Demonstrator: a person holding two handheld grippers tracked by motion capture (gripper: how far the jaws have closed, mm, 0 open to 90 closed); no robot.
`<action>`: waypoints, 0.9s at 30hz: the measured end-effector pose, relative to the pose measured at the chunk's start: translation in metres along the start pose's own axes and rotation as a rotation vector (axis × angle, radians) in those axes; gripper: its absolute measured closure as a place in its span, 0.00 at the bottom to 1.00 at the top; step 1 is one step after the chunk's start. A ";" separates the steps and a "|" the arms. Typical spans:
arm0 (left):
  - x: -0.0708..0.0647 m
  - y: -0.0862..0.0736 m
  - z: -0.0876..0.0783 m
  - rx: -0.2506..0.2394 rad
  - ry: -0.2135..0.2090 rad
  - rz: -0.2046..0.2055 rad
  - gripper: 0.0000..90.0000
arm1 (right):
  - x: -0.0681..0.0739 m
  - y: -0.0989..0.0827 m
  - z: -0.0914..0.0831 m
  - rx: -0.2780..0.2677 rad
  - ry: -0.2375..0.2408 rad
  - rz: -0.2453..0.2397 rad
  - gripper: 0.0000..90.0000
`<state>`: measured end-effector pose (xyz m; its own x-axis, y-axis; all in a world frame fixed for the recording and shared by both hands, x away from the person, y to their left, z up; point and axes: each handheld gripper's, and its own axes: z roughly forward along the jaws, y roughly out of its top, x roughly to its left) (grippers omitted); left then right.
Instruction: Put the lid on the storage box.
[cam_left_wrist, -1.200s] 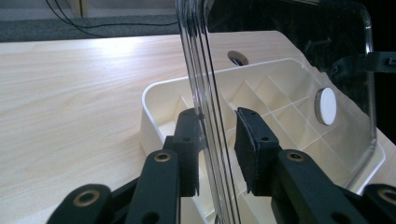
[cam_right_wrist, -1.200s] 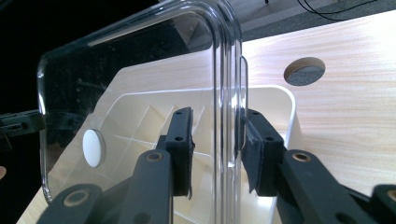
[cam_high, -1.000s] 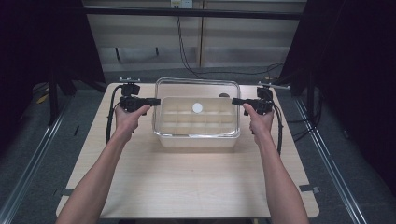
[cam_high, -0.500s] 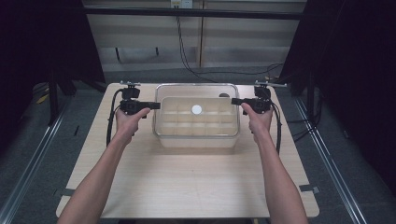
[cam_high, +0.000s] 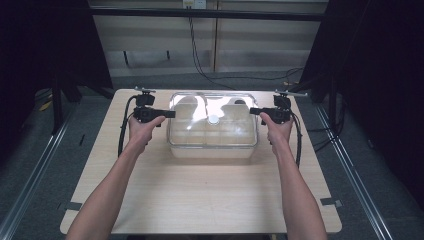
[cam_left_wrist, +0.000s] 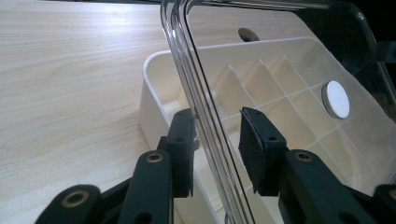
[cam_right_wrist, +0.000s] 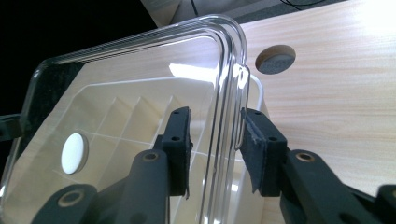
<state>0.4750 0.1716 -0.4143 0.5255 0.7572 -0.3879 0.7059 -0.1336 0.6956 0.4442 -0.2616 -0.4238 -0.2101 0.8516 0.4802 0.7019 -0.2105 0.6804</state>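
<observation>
High view shows our left gripper (cam_high: 167, 114) and right gripper (cam_high: 254, 111) at the two short ends of the clear lid (cam_high: 213, 118), which sits over the white divided box (cam_high: 212, 150) at the far middle of the table (cam_high: 200, 195). Both pairs of jaws have just been opening, straddling the lid's rim with slack.

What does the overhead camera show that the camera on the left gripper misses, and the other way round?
High view: the floor around the table and the person's forearms. Left gripper view: the dividers inside the white box, and the lid's rim standing between the left gripper fingers with a gap beside it; they have just been opening. Both: the wooden table and the clear lid with its white round knob over the box.
</observation>
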 end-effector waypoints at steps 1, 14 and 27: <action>0.001 0.000 0.001 0.010 0.002 0.006 0.73 | 0.000 0.000 0.002 0.003 -0.007 -0.004 0.69; 0.008 -0.004 0.011 0.045 -0.003 -0.030 0.69 | 0.002 -0.008 0.019 0.034 -0.066 0.011 0.61; 0.014 -0.011 0.008 0.041 0.042 -0.021 0.66 | -0.001 -0.015 0.030 0.063 -0.101 -0.005 0.41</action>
<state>0.4782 0.1782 -0.4324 0.4905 0.7863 -0.3757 0.7359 -0.1428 0.6618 0.4540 -0.2452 -0.4510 -0.1466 0.8973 0.4164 0.7433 -0.1778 0.6449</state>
